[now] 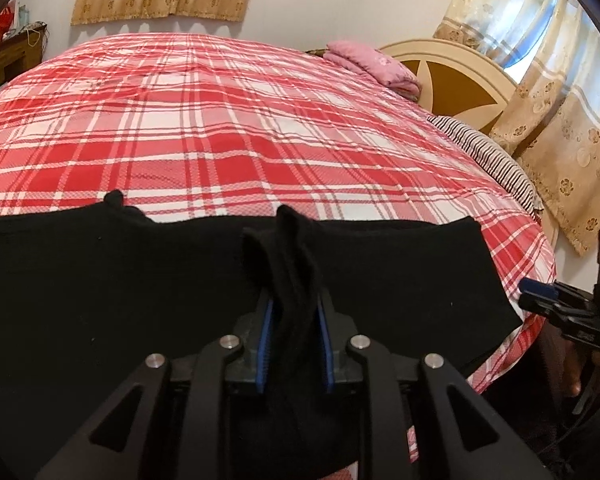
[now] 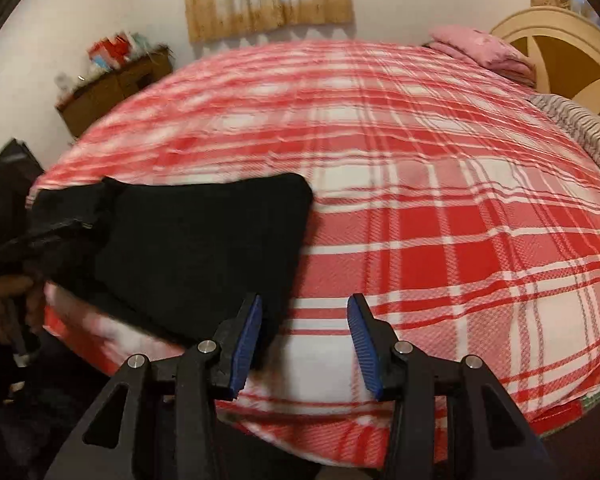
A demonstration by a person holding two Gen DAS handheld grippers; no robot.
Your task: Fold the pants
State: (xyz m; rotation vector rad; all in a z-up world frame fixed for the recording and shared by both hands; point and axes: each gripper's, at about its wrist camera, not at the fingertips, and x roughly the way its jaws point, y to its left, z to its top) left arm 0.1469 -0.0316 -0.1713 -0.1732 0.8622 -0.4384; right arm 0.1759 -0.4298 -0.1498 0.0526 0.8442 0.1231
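Black pants (image 1: 140, 280) lie across the near edge of a bed with a red and white plaid cover (image 1: 228, 128). My left gripper (image 1: 294, 312) is shut on a bunched fold of the pants, which sticks up between its blue pads. In the right wrist view the pants (image 2: 188, 240) lie at the left, and the left gripper (image 2: 28, 236) holds their far end. My right gripper (image 2: 304, 312) is open and empty, just above the bed edge beside the pants' right corner. It also shows at the right in the left wrist view (image 1: 540, 292).
A folded pink blanket (image 1: 372, 66) and a striped pillow (image 1: 488, 156) lie by the cream headboard (image 1: 452, 76). A wooden cabinet (image 2: 116, 88) with clutter stands at the far left wall. Curtains (image 1: 572, 128) hang at the right.
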